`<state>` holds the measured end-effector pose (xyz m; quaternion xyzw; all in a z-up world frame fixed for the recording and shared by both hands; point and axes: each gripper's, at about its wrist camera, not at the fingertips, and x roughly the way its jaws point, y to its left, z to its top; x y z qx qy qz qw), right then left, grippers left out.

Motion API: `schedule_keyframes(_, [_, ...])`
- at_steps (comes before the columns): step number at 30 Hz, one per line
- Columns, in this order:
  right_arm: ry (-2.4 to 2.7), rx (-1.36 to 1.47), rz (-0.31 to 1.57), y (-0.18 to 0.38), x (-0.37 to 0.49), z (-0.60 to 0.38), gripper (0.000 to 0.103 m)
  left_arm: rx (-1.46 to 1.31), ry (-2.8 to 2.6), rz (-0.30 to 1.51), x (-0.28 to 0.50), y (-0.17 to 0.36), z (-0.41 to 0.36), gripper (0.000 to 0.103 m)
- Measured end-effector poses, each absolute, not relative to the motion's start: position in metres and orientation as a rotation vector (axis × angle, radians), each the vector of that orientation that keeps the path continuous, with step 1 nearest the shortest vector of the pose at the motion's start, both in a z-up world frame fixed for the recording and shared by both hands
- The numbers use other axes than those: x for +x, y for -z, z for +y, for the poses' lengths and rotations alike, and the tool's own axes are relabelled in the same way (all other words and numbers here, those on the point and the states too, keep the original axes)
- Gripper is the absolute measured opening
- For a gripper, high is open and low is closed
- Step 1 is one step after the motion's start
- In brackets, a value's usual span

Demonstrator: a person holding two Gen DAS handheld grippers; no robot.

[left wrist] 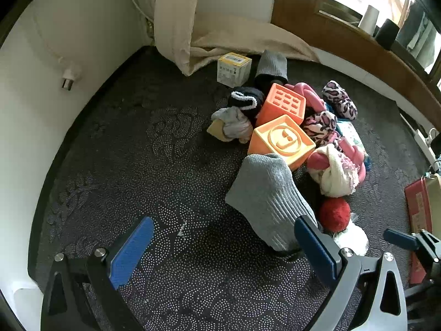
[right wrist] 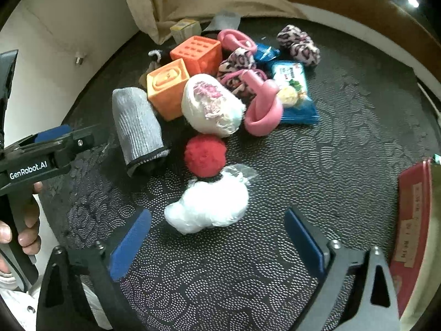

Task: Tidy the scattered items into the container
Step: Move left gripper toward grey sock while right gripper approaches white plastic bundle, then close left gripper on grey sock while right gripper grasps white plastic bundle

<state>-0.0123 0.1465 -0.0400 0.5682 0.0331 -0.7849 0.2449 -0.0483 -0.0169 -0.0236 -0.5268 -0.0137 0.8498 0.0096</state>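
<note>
Grey sock [left wrist: 266, 198], orange blocks [left wrist: 281, 138], red pompom [right wrist: 204, 155] heaped together on carpet.

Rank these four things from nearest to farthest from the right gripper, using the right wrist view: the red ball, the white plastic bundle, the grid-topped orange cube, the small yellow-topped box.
From the right gripper:
1. White plastic bundle, just ahead of the fingertips.
2. Red ball, right behind the bundle.
3. Grid-topped orange cube, deep in the pile, left of centre.
4. Small yellow-topped box, at the back by the curtain.

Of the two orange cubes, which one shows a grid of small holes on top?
The farther orange cube, beside the pink ring; the nearer orange cube shows a round emblem.
</note>
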Motion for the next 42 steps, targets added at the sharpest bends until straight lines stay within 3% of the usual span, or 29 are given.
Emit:
schedule_keyframes(8, [2.067, 1.631, 0.016, 0.059, -0.030, 0.143, 0.074, -1.669, -2.645, -0.048, -0.051, 0.029, -0.018, 0.103])
schedule_keyframes(17, [2.101, 1.611, 0.142, 0.057, -0.028, 0.131, 0.052, -1.669, -2.632, -0.051, -0.056, 0.030, -0.017, 0.103])
schedule_keyframes(33, [2.167, 1.627, 0.141, 0.056, -0.025, 0.147, 0.051, -1.720, -2.563, -0.162, -0.086, 0.042, 0.001, 0.103])
schedule_keyframes(37, [2.166, 1.628, 0.136, 0.057, -0.026, 0.148, 0.051, -1.812, -2.520, -0.269, -0.095, 0.059, -0.007, 0.103])
schedule_keyframes(40, [2.166, 1.628, 0.132, 0.057, -0.026, 0.148, 0.051, -1.829, -2.480, -0.316, -0.097, 0.067, -0.010, 0.090])
schedule_keyframes(42, [2.166, 1.629, 0.129, 0.057, -0.026, 0.148, 0.051, -1.824, -2.447, -0.331, -0.097, 0.069, -0.009, 0.069])
